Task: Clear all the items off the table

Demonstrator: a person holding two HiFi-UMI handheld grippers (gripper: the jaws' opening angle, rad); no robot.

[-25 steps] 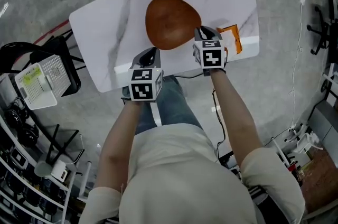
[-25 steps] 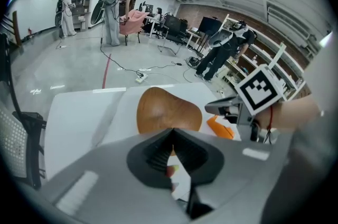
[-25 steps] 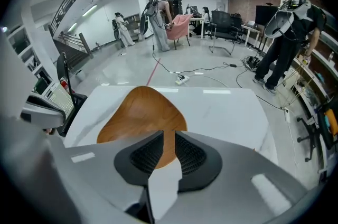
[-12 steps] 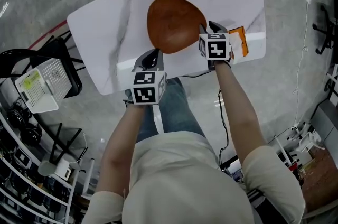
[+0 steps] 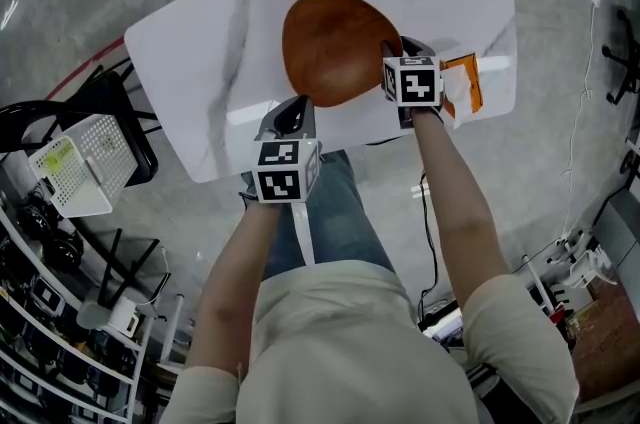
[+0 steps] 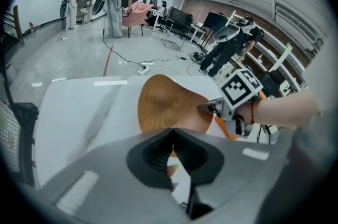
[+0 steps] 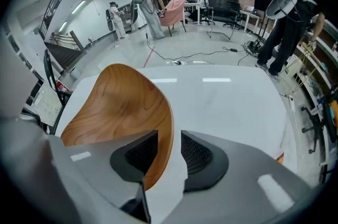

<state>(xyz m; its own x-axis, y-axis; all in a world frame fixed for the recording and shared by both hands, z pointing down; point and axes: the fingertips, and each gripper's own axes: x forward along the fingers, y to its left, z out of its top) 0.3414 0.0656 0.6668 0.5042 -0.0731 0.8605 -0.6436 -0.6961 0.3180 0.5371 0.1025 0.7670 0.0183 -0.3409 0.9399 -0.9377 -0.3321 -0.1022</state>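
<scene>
Wooden dish point(image 5: 335, 47) lying mid-counter point(image 5: 200, 62): likely stiff, smooth and light, best taken by its thin raised rim, which the fingers of the right gripper point(image 7: 169, 146), having just been opening, straddle at the near right without pinching; the left gripper point(image 6: 173, 136) hovers near, fingers pressed together, empty.

1 wood tray point(image 5: 335, 42), 1 orange pkt point(image 5: 465, 84)

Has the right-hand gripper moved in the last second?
Yes. Judged against the wooden plate, the right gripper has pushed in onto its right rim, away from the near edge of the table. Its jaws have just been opening and now straddle that rim.
</scene>
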